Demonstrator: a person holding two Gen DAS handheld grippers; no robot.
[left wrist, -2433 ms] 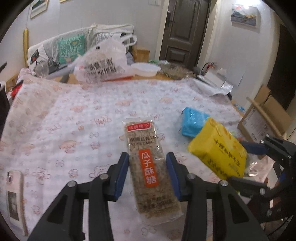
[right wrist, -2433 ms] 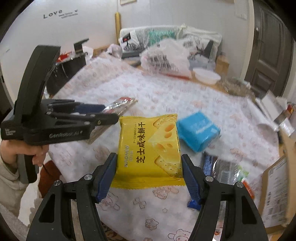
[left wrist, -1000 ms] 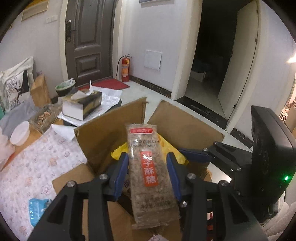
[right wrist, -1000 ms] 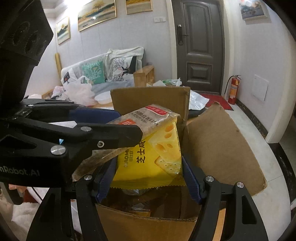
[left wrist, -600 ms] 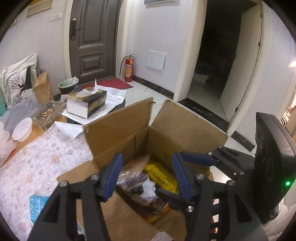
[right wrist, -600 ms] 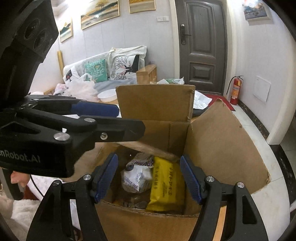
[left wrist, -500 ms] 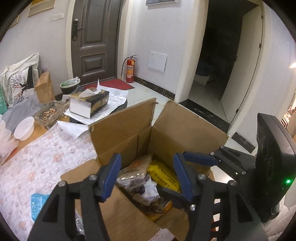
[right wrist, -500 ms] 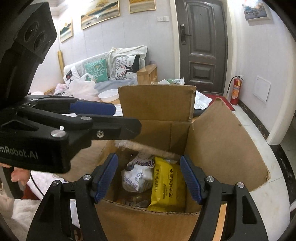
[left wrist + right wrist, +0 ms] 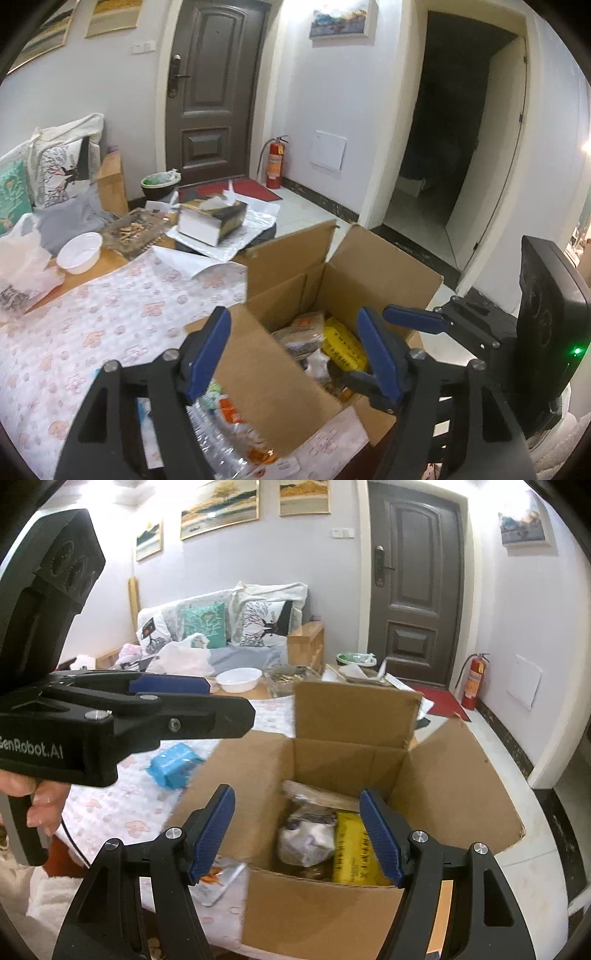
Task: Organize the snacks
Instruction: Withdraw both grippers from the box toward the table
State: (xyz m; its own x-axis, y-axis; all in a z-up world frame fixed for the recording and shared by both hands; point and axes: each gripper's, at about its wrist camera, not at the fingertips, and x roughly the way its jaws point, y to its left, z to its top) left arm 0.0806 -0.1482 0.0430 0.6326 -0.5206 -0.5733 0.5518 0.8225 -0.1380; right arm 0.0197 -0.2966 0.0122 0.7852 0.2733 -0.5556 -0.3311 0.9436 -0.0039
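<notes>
Below, yellow snack pack (image 9: 352,853) in cardboard box (image 9: 443,786), right tool (image 9: 297,832) empty, spread above

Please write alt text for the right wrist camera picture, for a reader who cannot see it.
The right gripper, jaws open and empty, hangs over an open cardboard box holding a yellow cracker pack and other snacks. The left gripper reaches in from the left, above a floral tablecloth with a blue packet.

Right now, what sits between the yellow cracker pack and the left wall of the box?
In the right wrist view, a white crumpled snack bag lies there, against the yellow cracker pack inside the cardboard box.
</notes>
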